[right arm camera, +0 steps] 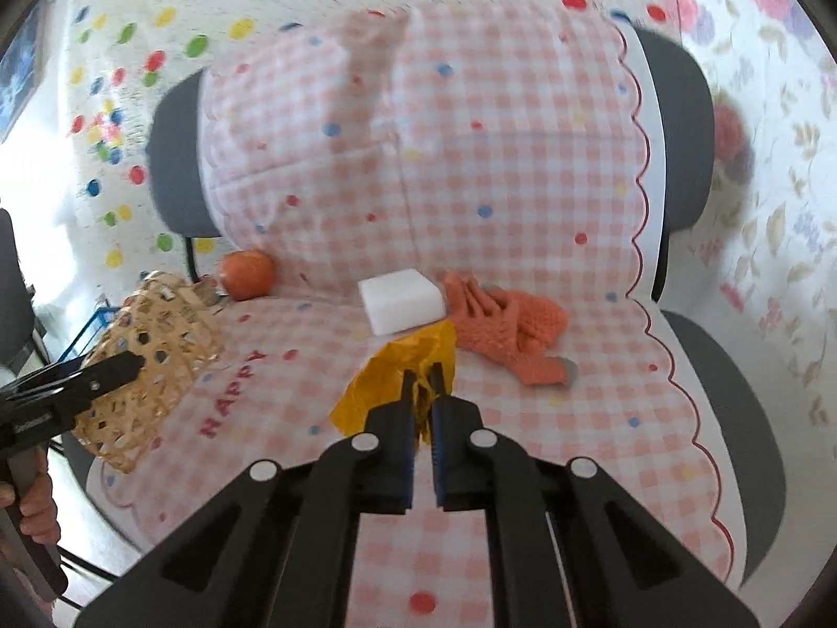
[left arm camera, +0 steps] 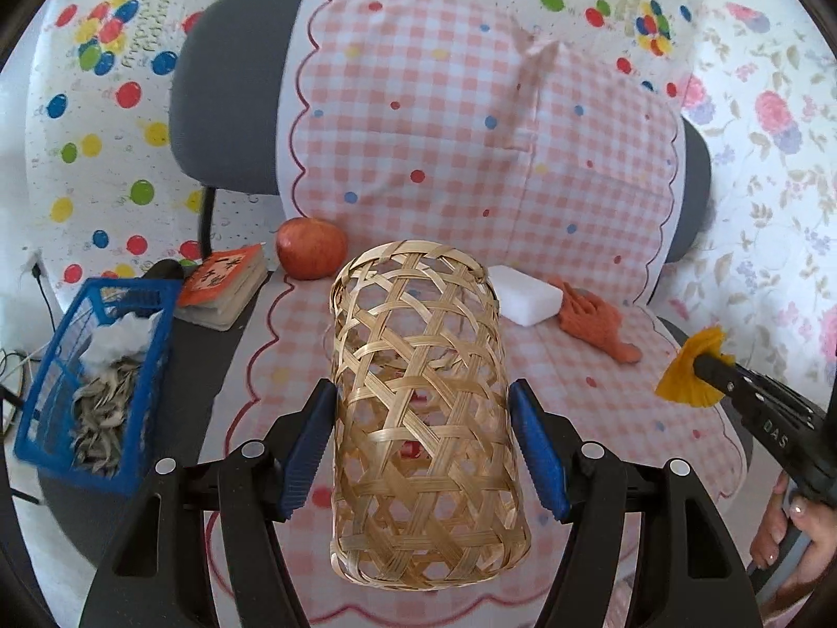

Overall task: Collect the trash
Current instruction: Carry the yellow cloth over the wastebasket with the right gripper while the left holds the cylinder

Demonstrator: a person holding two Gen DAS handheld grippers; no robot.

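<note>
Yellow wrapper is sitting pinched in the closed right gripper, lifted just above the chair's checked cloth near the sponge, while the left gripper is clamping the wicker basket by its sides

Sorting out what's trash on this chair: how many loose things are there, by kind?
Woven basket: 1
Yellow wrapper: 1
Apple: 1
White sponge block: 1
Orange glove: 1
Small book: 1
Blue crate: 1
Total: 7
</note>
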